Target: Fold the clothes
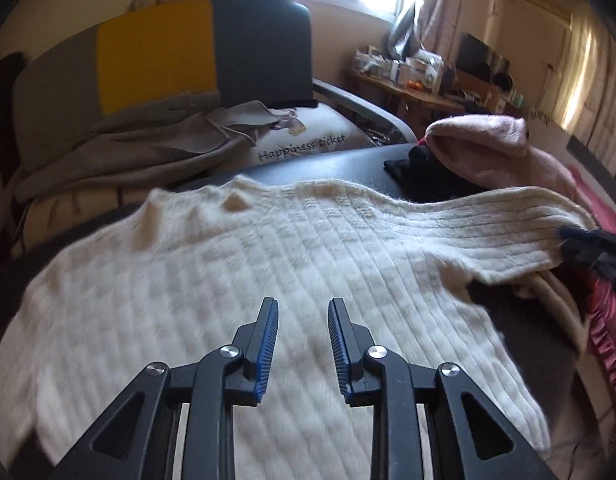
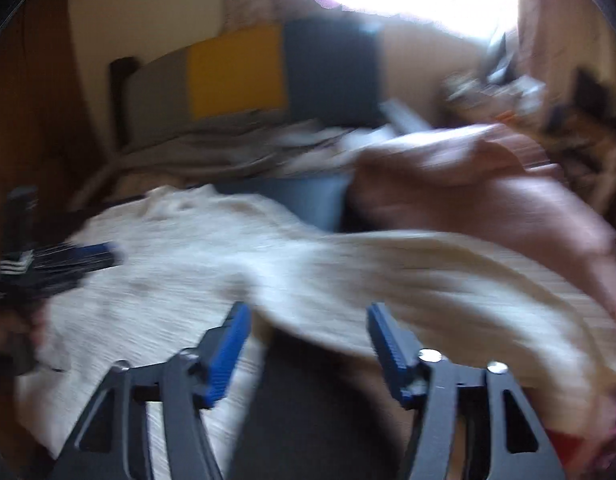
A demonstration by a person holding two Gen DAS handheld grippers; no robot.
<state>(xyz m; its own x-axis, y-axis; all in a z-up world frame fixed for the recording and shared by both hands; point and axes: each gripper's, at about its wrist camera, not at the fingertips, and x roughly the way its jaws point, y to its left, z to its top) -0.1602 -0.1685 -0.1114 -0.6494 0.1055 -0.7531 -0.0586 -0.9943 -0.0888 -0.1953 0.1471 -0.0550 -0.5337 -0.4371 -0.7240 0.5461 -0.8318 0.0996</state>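
Note:
A cream ribbed knit sweater (image 1: 267, 248) lies spread flat on a dark table (image 1: 328, 168). Its sleeve (image 1: 508, 220) stretches out to the right. My left gripper (image 1: 303, 308) hovers over the sweater's body, open, with a narrow gap and nothing between its blue pads. My right gripper (image 1: 568, 240) shows at the right edge by the sleeve's end. The right wrist view is blurred: my right gripper (image 2: 308, 312) is open wide, and the sleeve (image 2: 448, 280) has its lower edge just past the fingertips, not pinched. My left gripper (image 2: 107, 256) is over the sweater (image 2: 167, 272) at the left.
A pink fleece garment (image 1: 480, 140) and a black item (image 1: 416, 164) sit on the table's far right. Behind are a grey, yellow and blue backrest (image 1: 155, 56), grey cloth (image 1: 127, 148), a printed pillow (image 1: 308, 144) and a cluttered desk (image 1: 428, 76).

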